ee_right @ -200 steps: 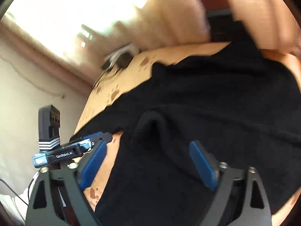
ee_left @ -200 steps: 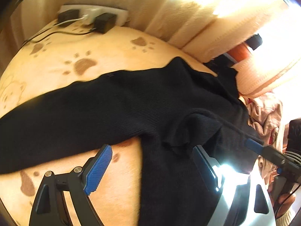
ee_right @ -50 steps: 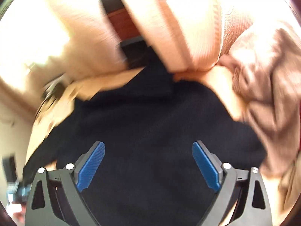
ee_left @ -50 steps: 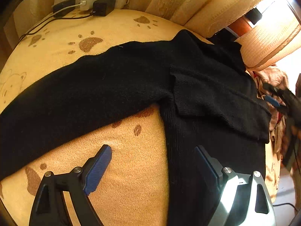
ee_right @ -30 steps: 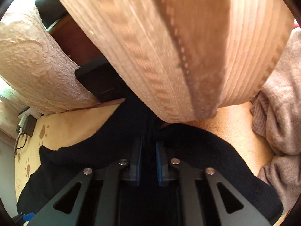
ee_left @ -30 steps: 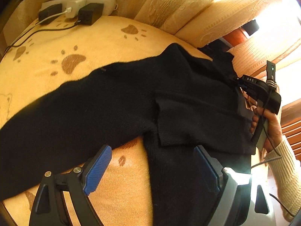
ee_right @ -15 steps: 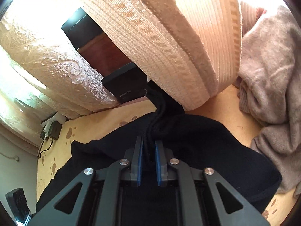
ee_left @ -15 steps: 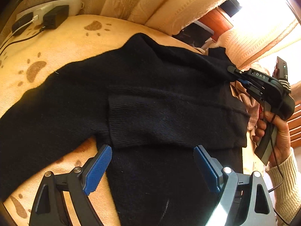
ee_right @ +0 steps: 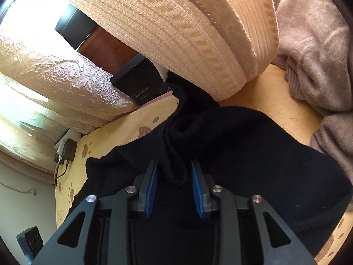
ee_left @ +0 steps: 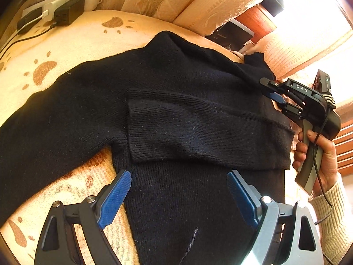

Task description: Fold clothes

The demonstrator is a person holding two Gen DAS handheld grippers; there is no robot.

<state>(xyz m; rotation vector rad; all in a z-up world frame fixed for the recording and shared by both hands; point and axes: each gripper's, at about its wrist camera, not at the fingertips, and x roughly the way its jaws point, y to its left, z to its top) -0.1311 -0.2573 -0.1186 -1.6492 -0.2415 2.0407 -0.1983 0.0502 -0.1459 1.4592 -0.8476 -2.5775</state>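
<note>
Left wrist view. Black sweater [ee_left: 167, 101] spread flat on yellow paw-print blanket [ee_left: 72, 44]; body's long axis near to far, neck end at far side by the cream curtains [ee_left: 176, 2]. One sleeve stretched out to the left, its long axis left-right. Other sleeve folded across the chest, lying left-right, cuff end at left. Left tool [ee_left: 178, 198] wide open over the sweater's near part, nothing between the blue pads [ee_left: 114, 196]. Right tool [ee_left: 272, 90] at right edge beside the sweater's far shoulder, gripped by a hand [ee_left: 320, 152] in a cream knit cuff. Power strip [ee_left: 59, 2] with black adapters at far left.

Right wrist view. Right tool [ee_right: 174, 183] partly open, jaws just been opening; raised black fold of sweater [ee_right: 242, 154] between the pads [ee_right: 152, 185], apparently not pinched. Fold running away toward the far curtain hem. Pinkish-grey garment [ee_right: 320, 50] heaped at right, apart from the sweater.
</note>
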